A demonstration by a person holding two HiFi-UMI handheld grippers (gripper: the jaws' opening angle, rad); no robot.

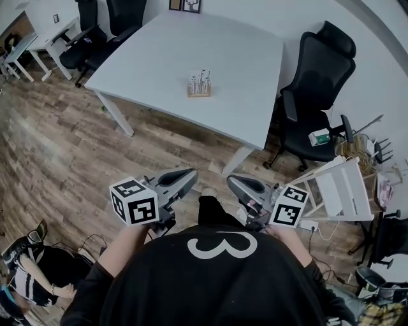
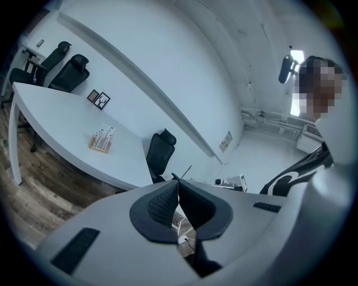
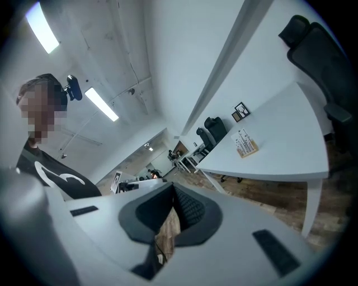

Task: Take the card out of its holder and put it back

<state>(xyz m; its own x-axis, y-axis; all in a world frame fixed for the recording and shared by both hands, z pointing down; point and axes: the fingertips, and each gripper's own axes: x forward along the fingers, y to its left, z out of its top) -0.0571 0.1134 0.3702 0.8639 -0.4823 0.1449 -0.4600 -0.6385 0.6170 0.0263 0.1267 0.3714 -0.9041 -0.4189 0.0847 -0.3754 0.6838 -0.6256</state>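
Note:
A small wooden holder with a white printed card [image 1: 199, 85] standing in it sits near the middle of the white table [image 1: 242, 70]. It also shows far off in the left gripper view as the card holder [image 2: 102, 139] and in the right gripper view as the card holder [image 3: 245, 144]. Both grippers are held close to the person's chest, well short of the table. My left gripper [image 1: 191, 173] is shut with nothing between its pads [image 2: 163, 204]. My right gripper [image 1: 231, 179] is also shut and empty, its tips meeting [image 3: 173, 184].
A black office chair [image 1: 315, 95] stands at the table's right side, with a white folding rack [image 1: 341, 188] nearer me. More black chairs [image 1: 95, 32] are at the far left. Two small picture frames [image 1: 185, 5] stand at the table's far edge. A person sits on the wooden floor at bottom left [image 1: 32, 270].

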